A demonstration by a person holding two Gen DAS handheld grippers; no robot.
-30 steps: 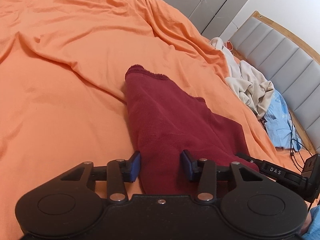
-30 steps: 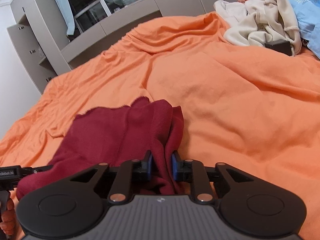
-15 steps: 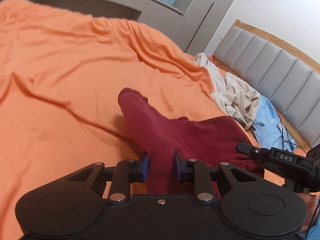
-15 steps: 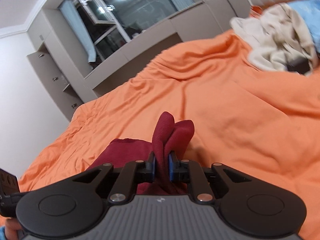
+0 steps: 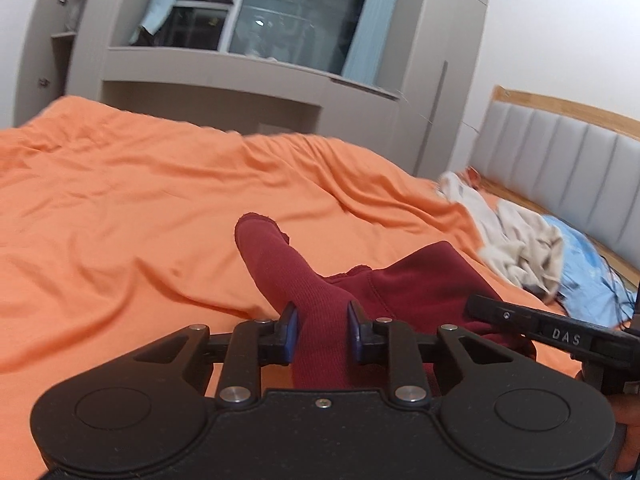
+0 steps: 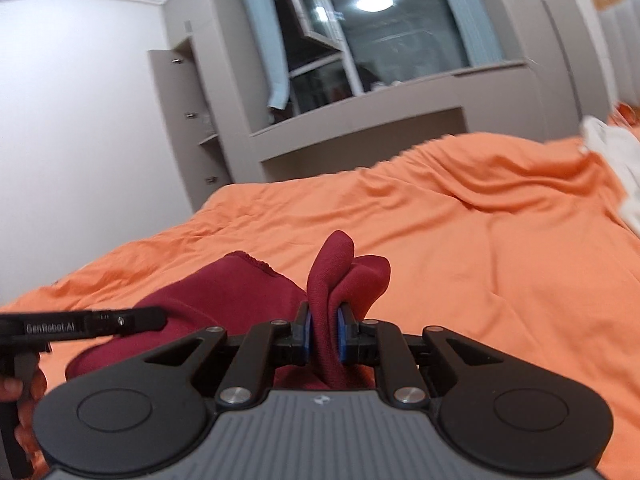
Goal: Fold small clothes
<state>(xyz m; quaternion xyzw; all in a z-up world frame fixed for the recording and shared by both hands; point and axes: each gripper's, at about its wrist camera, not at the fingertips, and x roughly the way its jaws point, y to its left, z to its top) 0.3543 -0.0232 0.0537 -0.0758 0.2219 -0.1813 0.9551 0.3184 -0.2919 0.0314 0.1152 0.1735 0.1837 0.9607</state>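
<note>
Two hand-held grippers, left hand-held gripper (image 5: 319, 330) and right hand-held gripper (image 6: 323, 334), clamp one maroon garment (image 5: 416, 284).

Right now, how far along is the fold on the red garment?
Early. Done: both claws are shut on the red garment, the left claw and the right claw, lifting it off the orange bed. No fold is visible. Left: lay it flat, fold it, then the pile.

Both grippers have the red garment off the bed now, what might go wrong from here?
The right gripper pinches only a bunched fold of the dark red garment, so a layer may slip out. The left gripper holds a narrow tube-like part, so the cloth could twist. The slack between them may drag on the orange sheet.
</note>
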